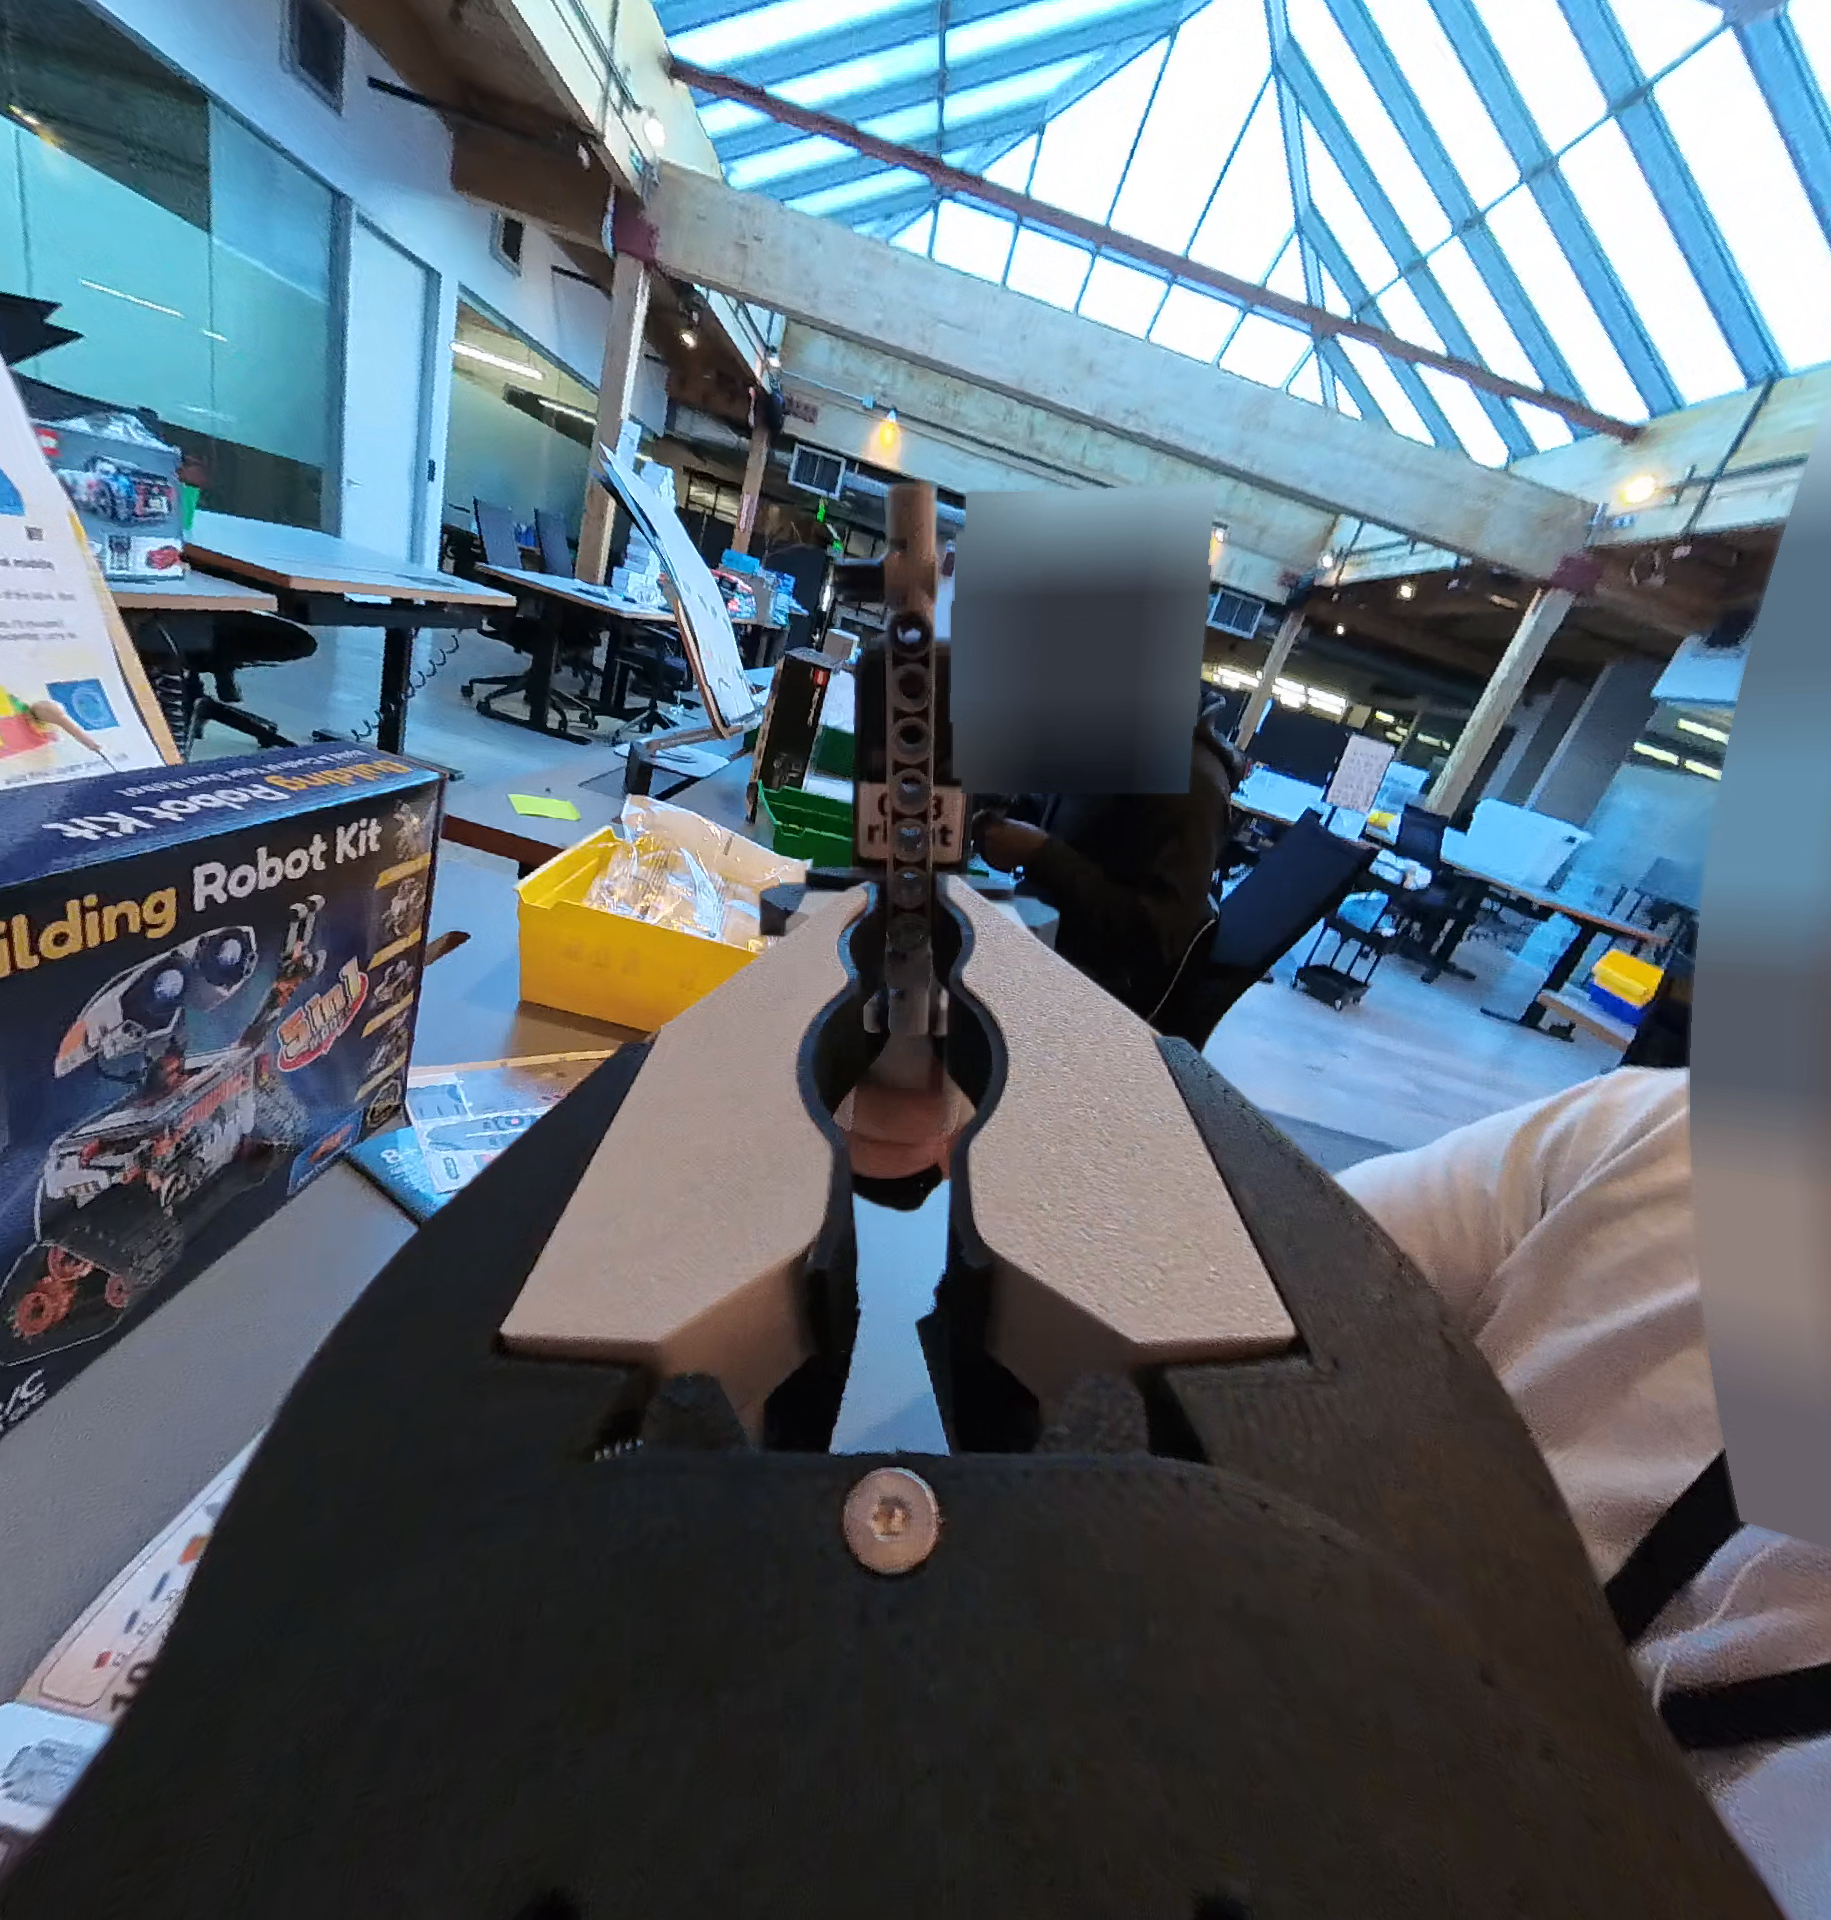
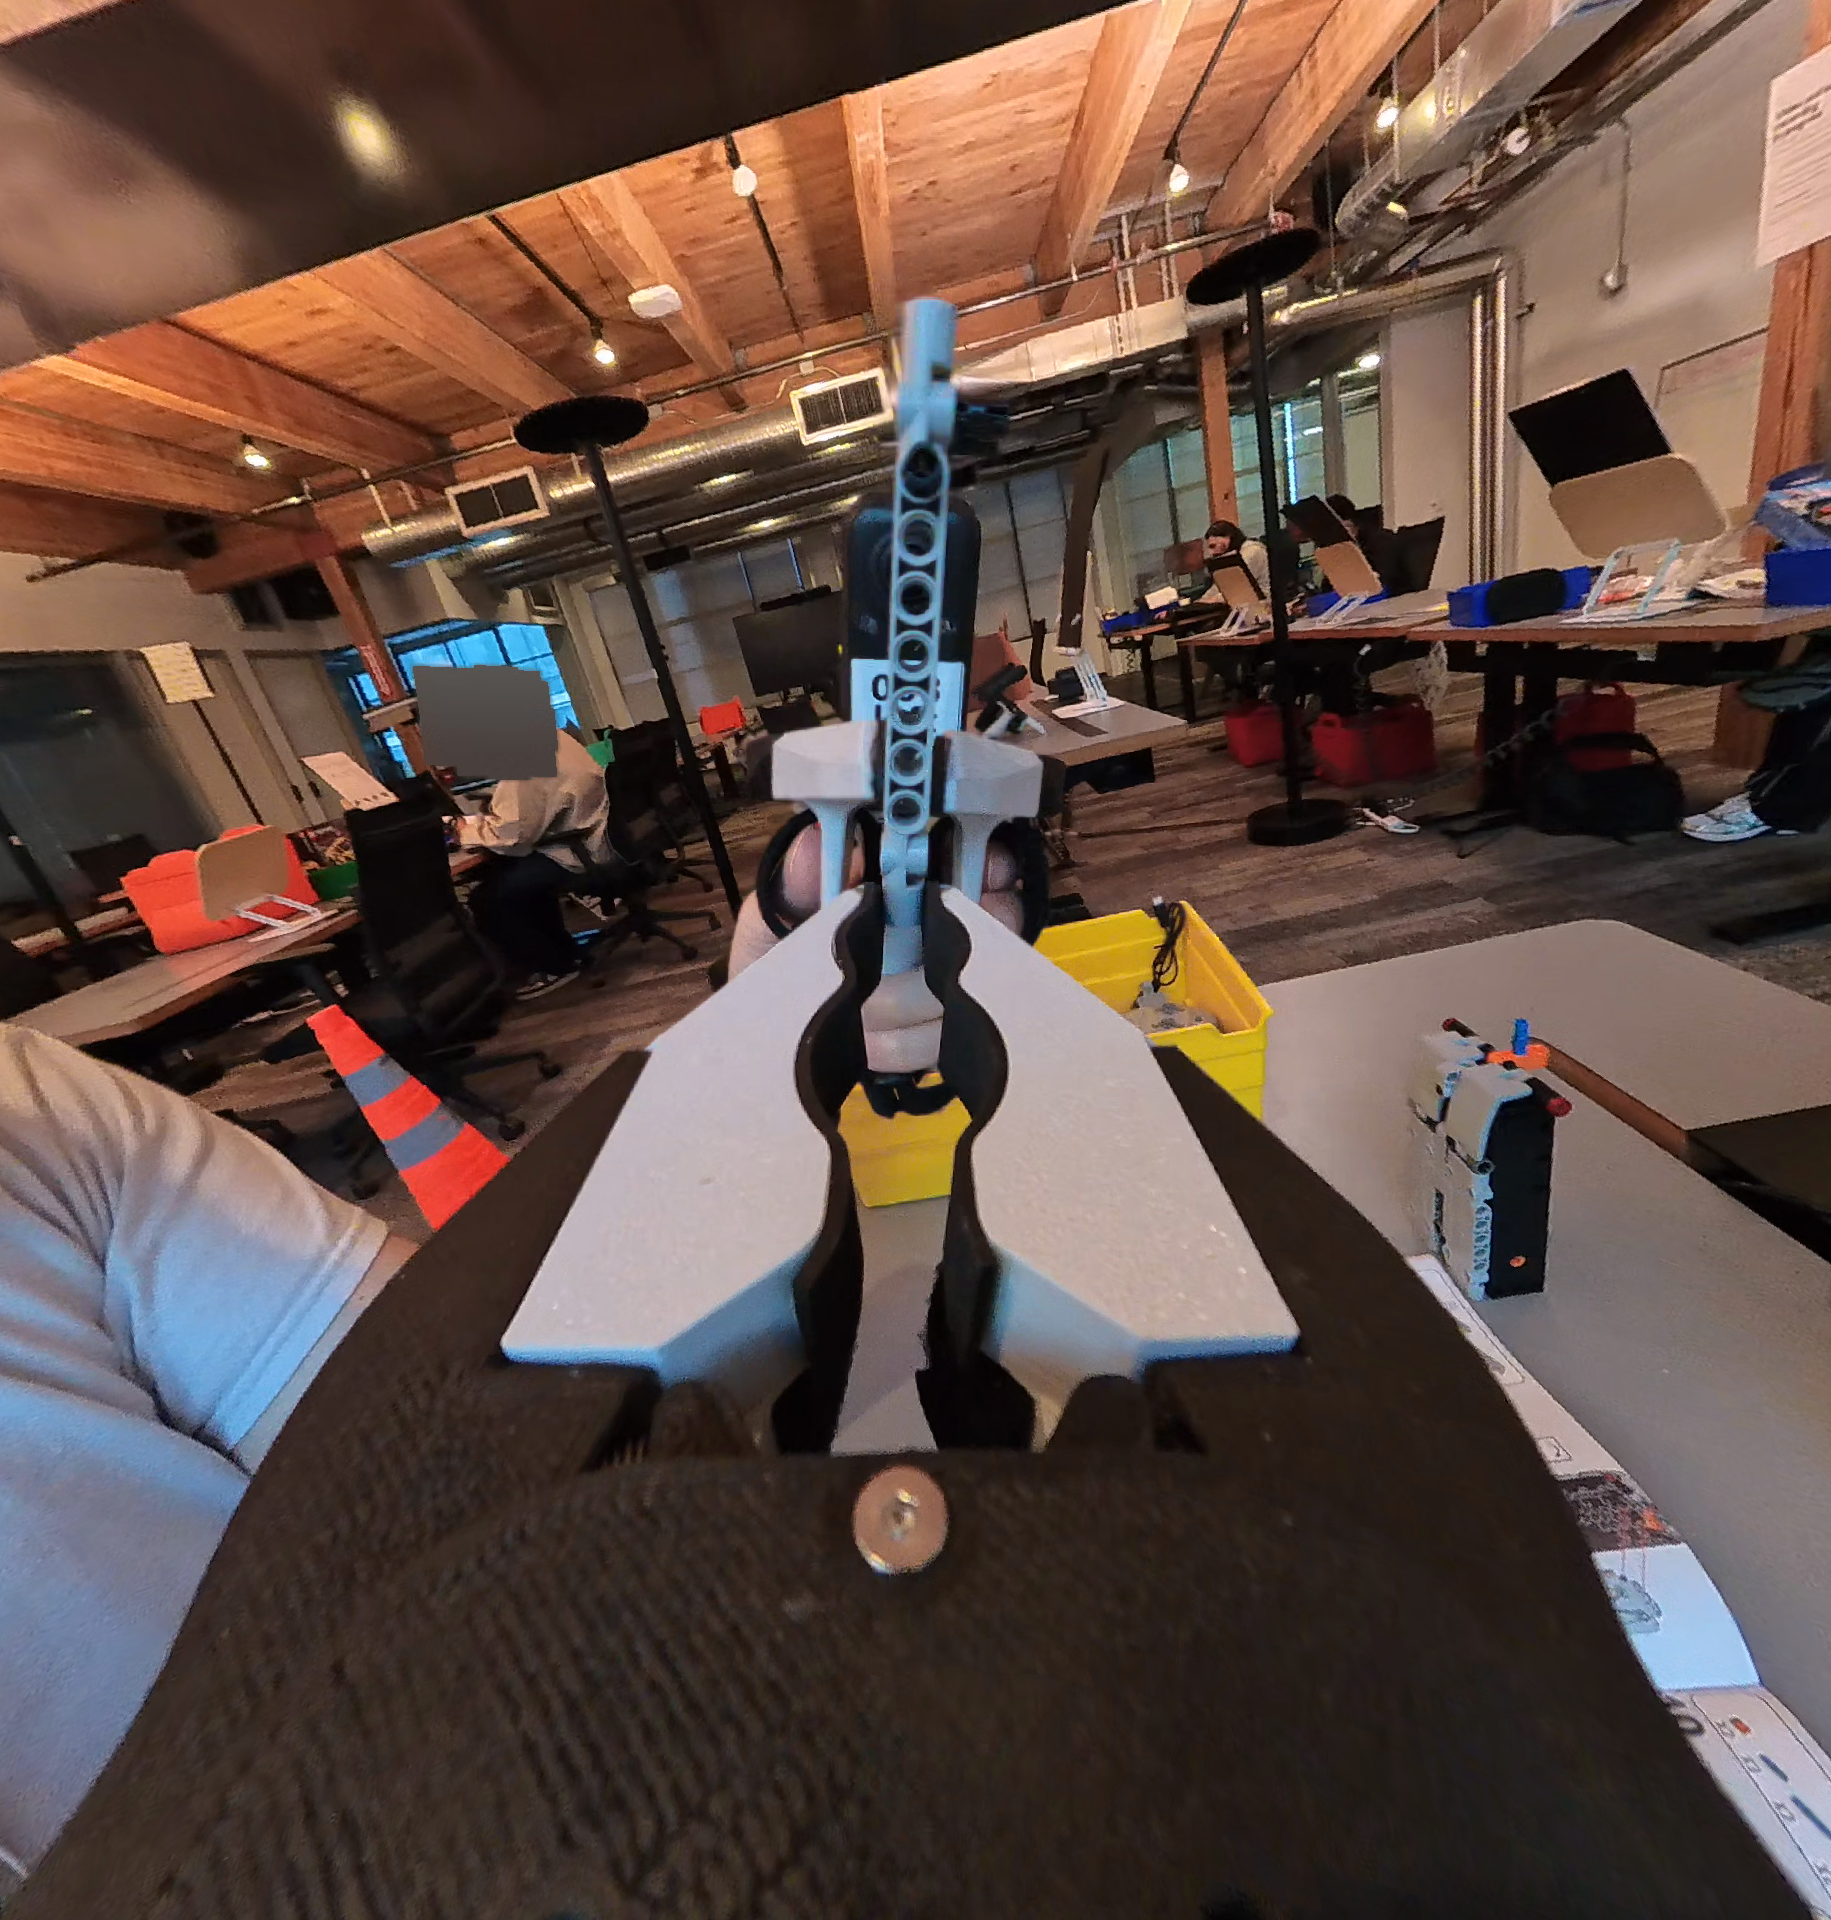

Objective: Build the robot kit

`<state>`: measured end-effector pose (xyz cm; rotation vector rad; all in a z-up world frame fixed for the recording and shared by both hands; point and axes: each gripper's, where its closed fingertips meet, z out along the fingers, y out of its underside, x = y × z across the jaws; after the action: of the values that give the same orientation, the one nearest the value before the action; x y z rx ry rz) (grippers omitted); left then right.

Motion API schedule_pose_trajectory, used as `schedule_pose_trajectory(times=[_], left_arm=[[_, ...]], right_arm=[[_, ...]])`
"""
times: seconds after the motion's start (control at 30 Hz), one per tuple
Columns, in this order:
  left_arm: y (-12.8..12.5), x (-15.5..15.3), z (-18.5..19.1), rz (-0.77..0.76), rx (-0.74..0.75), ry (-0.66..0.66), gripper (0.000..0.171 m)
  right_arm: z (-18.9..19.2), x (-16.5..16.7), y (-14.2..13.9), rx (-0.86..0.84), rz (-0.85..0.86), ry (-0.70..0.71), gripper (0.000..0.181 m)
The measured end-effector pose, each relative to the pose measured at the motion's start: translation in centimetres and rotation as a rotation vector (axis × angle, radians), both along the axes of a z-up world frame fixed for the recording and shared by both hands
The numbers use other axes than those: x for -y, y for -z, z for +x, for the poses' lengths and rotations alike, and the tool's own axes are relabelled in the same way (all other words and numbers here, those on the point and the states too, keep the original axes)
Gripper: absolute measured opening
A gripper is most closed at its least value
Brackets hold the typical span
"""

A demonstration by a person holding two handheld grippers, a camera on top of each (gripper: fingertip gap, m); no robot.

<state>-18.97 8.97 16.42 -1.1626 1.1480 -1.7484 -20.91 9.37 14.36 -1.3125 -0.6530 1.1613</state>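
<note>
A long grey perforated building beam (image 1: 911, 727) stands upright, with a small connector at its top end. My left gripper (image 1: 906, 914) is shut on its lower part. In the right wrist view the same beam (image 2: 916, 582) rises from my right gripper (image 2: 906, 920), which is shut on its bottom end. The two grippers face each other. The left gripper's grey fingers (image 2: 817, 774) flank the beam just above my right fingertips. A labelled black gripper body (image 1: 875, 821) shows behind the beam in the left wrist view.
A blue robot kit box (image 1: 184, 1039) stands at the left, with a yellow bin (image 1: 620, 956) of plastic bags and a green bin (image 1: 807, 821) behind it. On the grey table (image 2: 1669, 1039) stand a partly built black and white model (image 2: 1482, 1174), a yellow bin (image 2: 1202, 997) and an instruction booklet (image 2: 1659, 1621). An orange cone (image 2: 412, 1122) stands on the floor. Left and right tips are no more than a few centimetres apart.
</note>
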Motion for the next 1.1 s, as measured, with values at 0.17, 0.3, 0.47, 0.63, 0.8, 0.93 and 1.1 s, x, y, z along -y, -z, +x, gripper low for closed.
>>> schedule_pose_trajectory(times=[0.17,0.3,0.47,0.63,0.8,0.93,1.1], left_arm=[[-0.2,0.5,0.0,0.074,0.024,-0.009,0.004],[0.0,0.8,-0.2,0.108,0.012,-0.009,0.004],[-0.8,0.0,-3.1,0.085,0.034,-0.046,0.004],[-1.8,-1.4,-7.4,0.115,0.077,-0.163,0.004],[-1.8,-1.6,-8.6,0.108,0.095,-0.16,0.005],[-1.5,-1.7,-8.2,0.07,0.092,-0.114,0.005],[-1.1,-1.9,-7.6,0.063,0.071,-0.097,0.005]], right_arm=[[-0.2,0.3,-0.4,-0.015,0.011,0.002,0.006],[-0.5,0.6,-0.4,-0.012,0.023,-0.032,0.006],[2.4,1.9,3.2,0.282,0.26,-0.06,0.027],[3.9,-0.8,21.1,0.786,0.064,-0.199,0.017],[3.0,-1.5,28.2,1.001,-0.008,-0.3,0.017],[2.8,-2.1,28.4,0.981,0.0,-0.304,0.017],[2.7,-1.5,29.2,1.009,-0.032,-0.338,0.015]])
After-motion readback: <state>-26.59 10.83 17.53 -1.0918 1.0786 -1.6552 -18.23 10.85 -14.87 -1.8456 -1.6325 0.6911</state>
